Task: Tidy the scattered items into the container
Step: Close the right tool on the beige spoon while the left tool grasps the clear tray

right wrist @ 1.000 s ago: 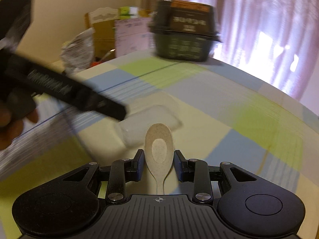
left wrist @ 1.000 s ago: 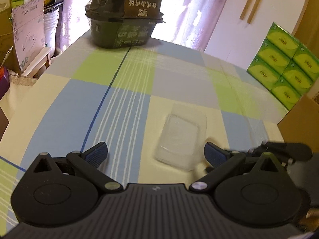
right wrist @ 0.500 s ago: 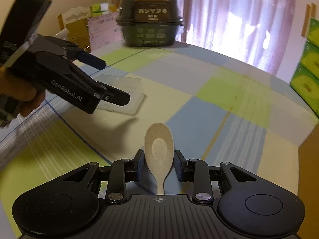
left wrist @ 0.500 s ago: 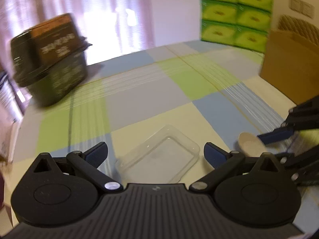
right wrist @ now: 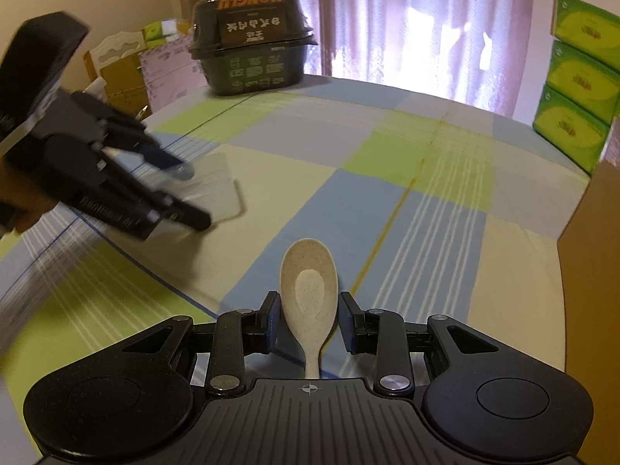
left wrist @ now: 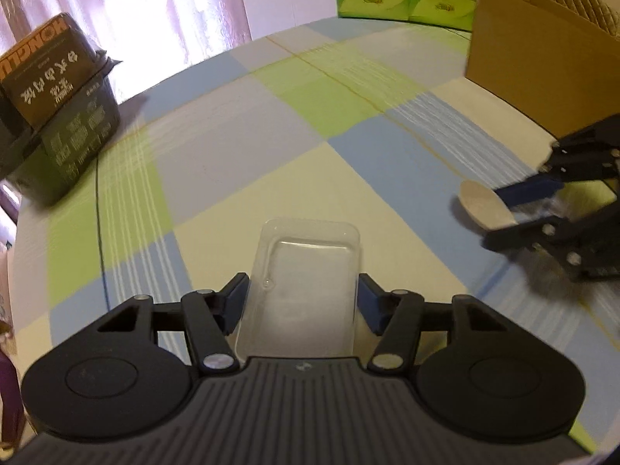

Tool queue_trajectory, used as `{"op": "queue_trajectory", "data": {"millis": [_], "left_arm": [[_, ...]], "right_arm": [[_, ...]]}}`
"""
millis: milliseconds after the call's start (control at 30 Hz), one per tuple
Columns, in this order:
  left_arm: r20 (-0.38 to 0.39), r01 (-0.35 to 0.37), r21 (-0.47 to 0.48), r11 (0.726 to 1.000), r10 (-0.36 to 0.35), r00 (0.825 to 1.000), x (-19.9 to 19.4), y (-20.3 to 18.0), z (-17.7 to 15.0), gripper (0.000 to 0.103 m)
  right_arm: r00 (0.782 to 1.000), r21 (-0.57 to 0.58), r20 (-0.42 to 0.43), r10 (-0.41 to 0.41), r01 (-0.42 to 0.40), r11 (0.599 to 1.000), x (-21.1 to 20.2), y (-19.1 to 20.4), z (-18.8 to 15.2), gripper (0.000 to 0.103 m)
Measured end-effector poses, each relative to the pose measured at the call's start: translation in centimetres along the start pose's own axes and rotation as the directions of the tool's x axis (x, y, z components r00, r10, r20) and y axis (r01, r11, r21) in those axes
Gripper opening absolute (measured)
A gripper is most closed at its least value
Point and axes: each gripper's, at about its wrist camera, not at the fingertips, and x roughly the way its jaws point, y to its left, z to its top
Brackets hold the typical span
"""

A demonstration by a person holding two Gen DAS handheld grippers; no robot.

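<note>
Two grippers busy: left gripper [left wrist: 302, 302] clenched on clear tray [left wrist: 306, 271]; right gripper [right wrist: 309, 323] grasps spoon [right wrist: 309, 290], right of tray, bowl pointing toward it.

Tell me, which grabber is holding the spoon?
The right gripper holds the cream spoon. The left gripper instead has the clear plastic tray between its fingers.

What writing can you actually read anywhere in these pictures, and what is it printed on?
"HONGLU": upside down on the lid band of the dark food box, also seen in the left wrist view.
Chinese characters and small print on that box: too blurred to read.
Lettering on the left gripper body: blurred, unreadable.
Logos on the green tissue packs: too small to read.
</note>
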Motion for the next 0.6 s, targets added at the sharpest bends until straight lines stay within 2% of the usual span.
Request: {"op": "queue_trajectory", "data": {"millis": [467,600], "left_arm": [[-0.091,-0.017,-0.137,0.990,0.004,0.996,-5.5,-9.1,-5.5,0.054],[-0.087,-0.011,-0.185,0.983,-0.005,0.996,-7.0,-10.6,-6.9,0.054]], "right_arm": [[0.998,0.077,-0.063,0.020,-0.015,0.997,-6.3,1.9,-2.8,0.034],[0.998,0.090,-0.066,0.023,-0.017,0.996,-7.9,2.4,-3.7,0.034]]}}
